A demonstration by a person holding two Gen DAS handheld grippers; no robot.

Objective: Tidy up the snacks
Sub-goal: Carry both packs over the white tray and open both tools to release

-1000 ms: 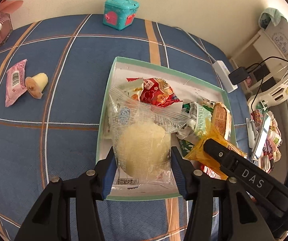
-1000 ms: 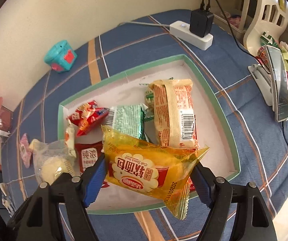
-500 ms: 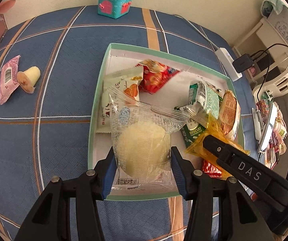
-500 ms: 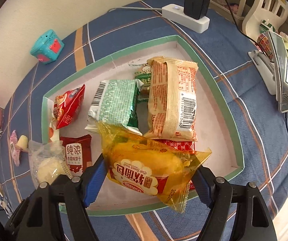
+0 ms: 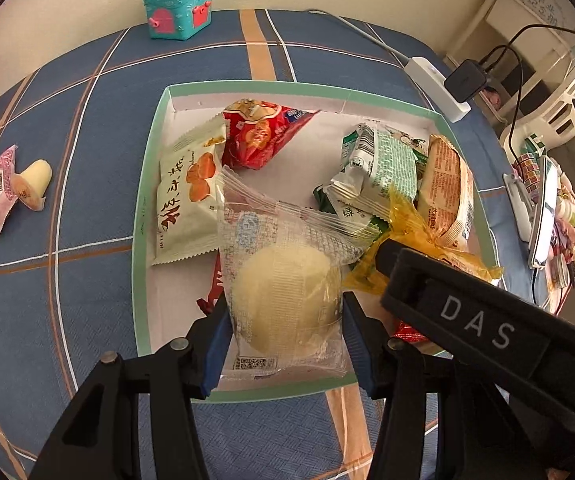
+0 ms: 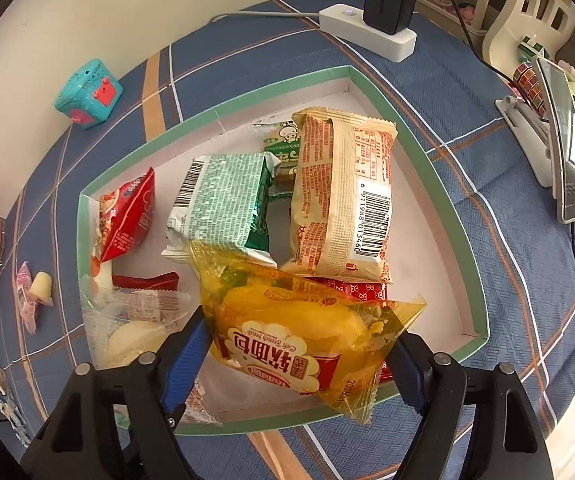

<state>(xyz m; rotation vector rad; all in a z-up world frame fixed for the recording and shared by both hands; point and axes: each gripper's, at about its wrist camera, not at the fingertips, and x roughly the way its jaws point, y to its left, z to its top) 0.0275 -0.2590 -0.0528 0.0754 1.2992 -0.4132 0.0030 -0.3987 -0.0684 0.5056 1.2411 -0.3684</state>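
The left gripper pinches a clear plastic bag with a pale round bun, and the right gripper pinches a yellow soft-bread packet. Both hang over the near edge of the green-rimmed white cardboard tray, probably to be dropped among the snacks there.

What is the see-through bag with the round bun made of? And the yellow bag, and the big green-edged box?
The clear bun wrapper in the left gripper looks like thin glossy plastic film: it crinkles and shows the bun through. The yellow bread packet in the right gripper seems tinted see-through plastic, shiny. The green-rimmed box is probably matte cardboard, judging by its folded white walls.
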